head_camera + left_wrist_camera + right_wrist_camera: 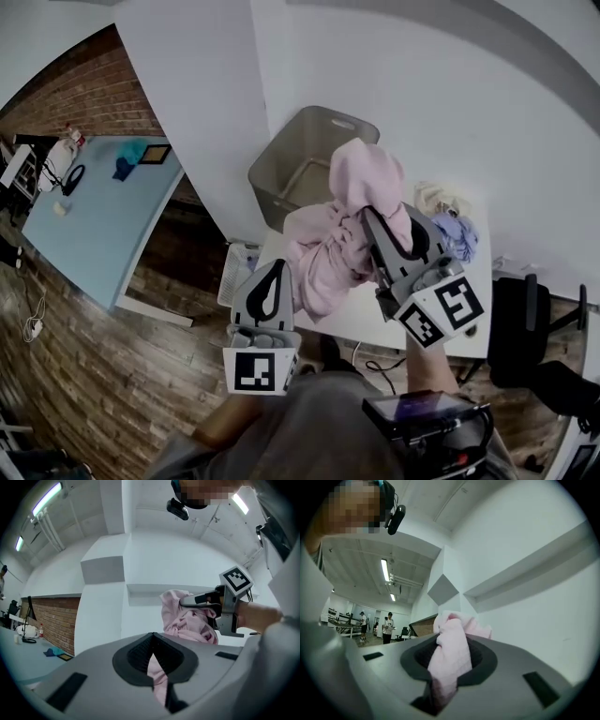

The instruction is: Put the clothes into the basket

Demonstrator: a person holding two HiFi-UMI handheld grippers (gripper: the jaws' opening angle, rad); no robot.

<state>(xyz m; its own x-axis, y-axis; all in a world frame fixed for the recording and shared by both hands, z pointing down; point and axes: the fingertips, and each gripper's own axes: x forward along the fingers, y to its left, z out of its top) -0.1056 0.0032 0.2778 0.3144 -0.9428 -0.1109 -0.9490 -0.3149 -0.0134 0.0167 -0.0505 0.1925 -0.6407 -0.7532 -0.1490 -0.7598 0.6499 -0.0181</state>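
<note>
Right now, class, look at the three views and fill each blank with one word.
1. The garment that the left gripper and the right gripper are both shut on is ____ in colour.
2. The basket beyond the garment is ____ in colour.
3. In the head view, the other clothes lie on the table to the ____ of the garment.

Missing words: pink; grey; right

Bunched pink garment (326, 255) beside grey basket (284, 169)
</note>
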